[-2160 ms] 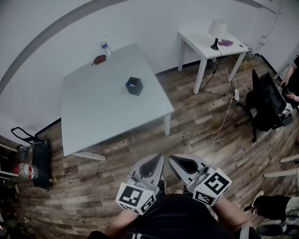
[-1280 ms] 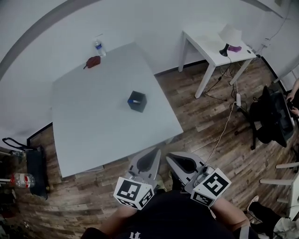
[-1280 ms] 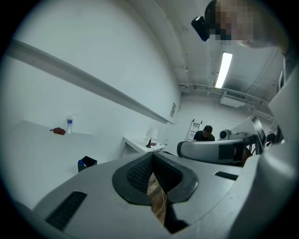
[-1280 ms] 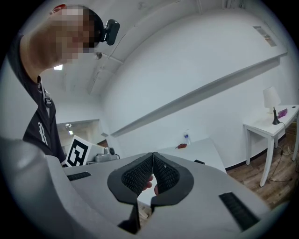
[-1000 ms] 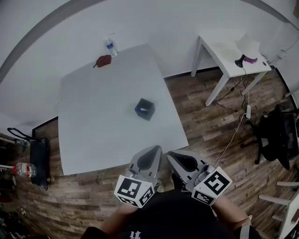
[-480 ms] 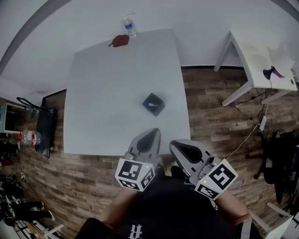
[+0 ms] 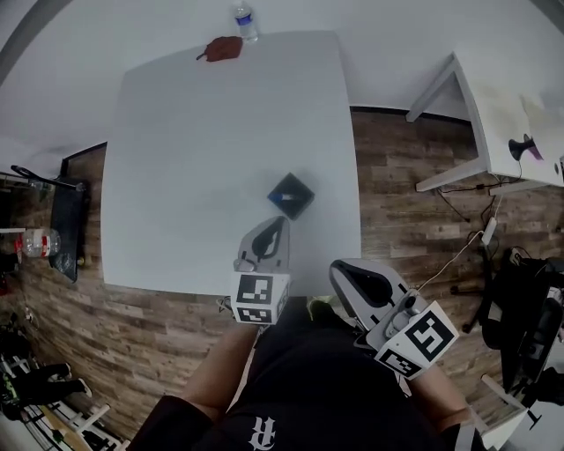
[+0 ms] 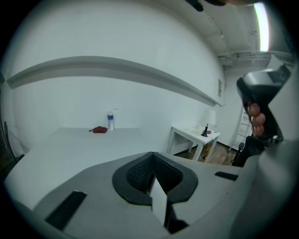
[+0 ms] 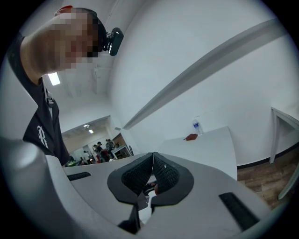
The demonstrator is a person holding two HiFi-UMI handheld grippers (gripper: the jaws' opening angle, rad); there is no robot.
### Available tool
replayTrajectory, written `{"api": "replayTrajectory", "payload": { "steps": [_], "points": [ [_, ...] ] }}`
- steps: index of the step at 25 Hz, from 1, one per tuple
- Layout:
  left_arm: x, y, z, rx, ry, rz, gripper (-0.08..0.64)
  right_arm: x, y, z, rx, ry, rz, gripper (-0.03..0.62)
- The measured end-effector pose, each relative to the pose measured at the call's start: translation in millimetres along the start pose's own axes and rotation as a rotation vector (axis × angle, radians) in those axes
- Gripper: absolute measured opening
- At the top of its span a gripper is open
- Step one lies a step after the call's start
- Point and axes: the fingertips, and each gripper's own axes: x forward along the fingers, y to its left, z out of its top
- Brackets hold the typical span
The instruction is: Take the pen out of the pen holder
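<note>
1. Your big white table (image 7: 220, 132) fills the middle of the head view, on a wood-plank floor (image 7: 405, 203); a smaller white side table (image 7: 511, 106) stands well apart at the right.
2. Your left gripper (image 7: 278, 224) reaches over the table's near edge; its jaws are clenched together with nothing between them.
3. Your right gripper (image 7: 342, 267) hangs off the table, beside your body; its jaws are also pressed together and empty.
4. The dark square pen holder (image 7: 291, 195) stands upright on the table's near right part, just beyond your left gripper's tips and not touched by them; the pen inside is too small to make out.
5. A red pouch (image 7: 223, 48) lies at the far edge; a water bottle (image 7: 245, 19) stands just beside it.
</note>
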Motion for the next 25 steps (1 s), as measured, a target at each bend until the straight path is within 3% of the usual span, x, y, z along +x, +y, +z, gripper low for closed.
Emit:
{"api": "replayTrajectory", "payload": {
  "steps": [7, 15, 19, 25],
  "points": [
    [41, 43, -35, -0.001, 0.047, 0.062, 0.005, 31, -24, -11, 0.037, 0.074, -0.039, 0.015],
    [65, 46, -61, -0.008, 0.115, 0.025, 0.010, 49, -41, -14, 0.068, 0.114, -0.059, 0.015],
    [71, 49, -65, 0.010, 0.131, 0.026, 0.093, 54, -46, -15, 0.079, 0.126, -0.067, 0.015],
    [80, 47, -78, 0.060, 0.169, 0.016, 0.112, 57, -53, -17, 0.091, 0.135, -0.079, 0.015]
  ]
}}
